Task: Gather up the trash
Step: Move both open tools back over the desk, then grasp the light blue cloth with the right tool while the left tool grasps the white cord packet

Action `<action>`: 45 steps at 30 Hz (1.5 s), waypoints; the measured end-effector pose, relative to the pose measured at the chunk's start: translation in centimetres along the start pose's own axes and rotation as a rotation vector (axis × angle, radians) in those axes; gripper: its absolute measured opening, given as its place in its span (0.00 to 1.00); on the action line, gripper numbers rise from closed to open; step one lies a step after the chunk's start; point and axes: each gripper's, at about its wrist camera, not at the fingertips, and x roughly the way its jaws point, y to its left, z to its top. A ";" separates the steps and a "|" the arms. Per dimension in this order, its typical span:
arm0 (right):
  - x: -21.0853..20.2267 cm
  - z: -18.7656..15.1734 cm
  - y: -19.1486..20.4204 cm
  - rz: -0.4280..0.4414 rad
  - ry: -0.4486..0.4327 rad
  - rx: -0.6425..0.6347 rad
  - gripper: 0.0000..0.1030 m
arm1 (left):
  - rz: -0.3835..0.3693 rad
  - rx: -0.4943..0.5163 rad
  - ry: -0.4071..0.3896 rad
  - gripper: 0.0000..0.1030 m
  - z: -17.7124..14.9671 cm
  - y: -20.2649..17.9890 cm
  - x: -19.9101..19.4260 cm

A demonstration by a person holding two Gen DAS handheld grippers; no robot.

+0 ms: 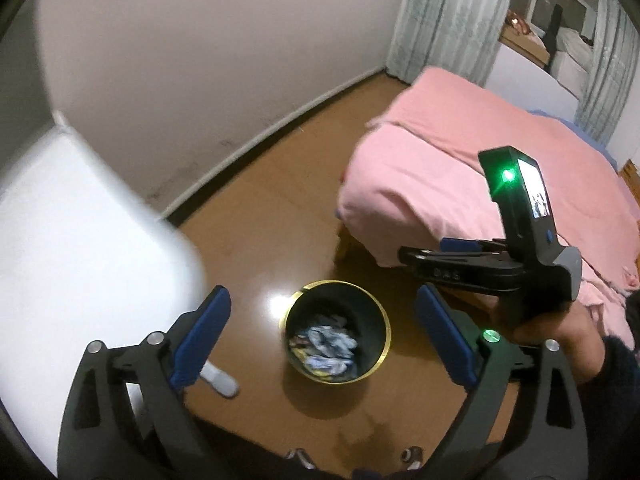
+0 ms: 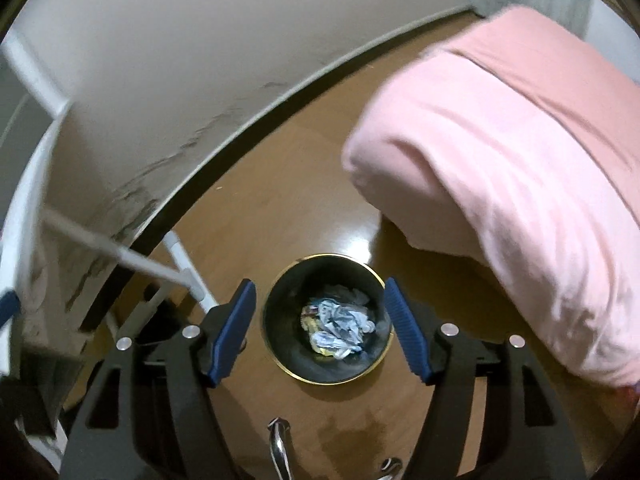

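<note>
A black trash bin with a gold rim (image 1: 338,330) stands on the brown wooden floor and holds crumpled white and blue trash (image 1: 325,346). My left gripper (image 1: 324,340) is open and empty, high above the bin. The right gripper's body (image 1: 516,256) shows at the right in the left wrist view, held in a hand above the bin. In the right wrist view the bin (image 2: 328,320) with the trash (image 2: 340,330) lies between the fingers of my right gripper (image 2: 322,330), which is open and empty above it.
A bed with a pink cover (image 1: 480,176) stands to the right of the bin; it also shows in the right wrist view (image 2: 520,160). A white table (image 1: 72,232) is at the left, with white legs (image 2: 180,260). A white wall with a dark baseboard (image 1: 240,156) runs behind.
</note>
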 end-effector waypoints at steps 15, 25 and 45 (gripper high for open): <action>-7.4 -1.1 28.1 0.346 -0.088 -0.574 0.66 | 0.543 -0.376 -0.119 0.92 -11.4 27.6 -20.2; -3.6 -0.5 48.6 0.450 -0.048 -0.769 0.66 | 0.586 -0.581 -0.139 0.92 -17.5 37.5 -25.0; -2.7 1.8 47.2 0.509 -0.033 -0.731 0.16 | 0.530 -0.555 -0.119 0.91 -4.9 42.4 -14.9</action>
